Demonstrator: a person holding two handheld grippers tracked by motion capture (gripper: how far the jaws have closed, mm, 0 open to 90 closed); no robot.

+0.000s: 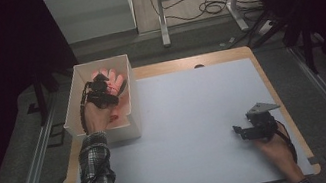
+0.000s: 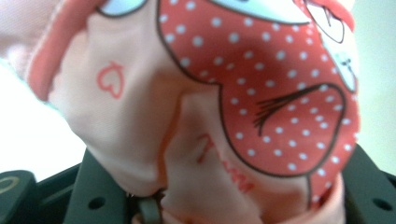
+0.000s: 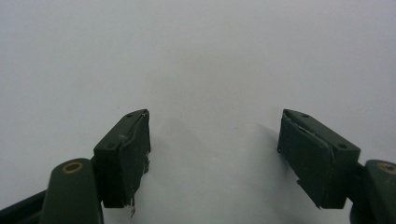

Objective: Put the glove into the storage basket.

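1. High view: my left claw [image 1: 103, 93] is down inside the white box [image 1: 135, 122] at the surface's left edge, my hand [image 1: 96, 114] over it, with pink cloth [image 1: 122, 106] beneath. My right claw [image 1: 239, 131] rests on the white surface [image 1: 191, 117] near the right front corner, well apart from the box, grey plate on top.
2. Left gripper view: the pink cloth [image 2: 140, 116] sits right against the camera, with a red white-dotted patch [image 2: 261, 70] and small heart outline [image 2: 110, 79]. It covers the jaws, so I cannot tell whether my left claw is gripping it or how wide it stands.
3. Right gripper view: my right claw [image 3: 212, 140] gapes wide, with bare white surface [image 3: 201, 56] between the jaws and nothing in its grip.
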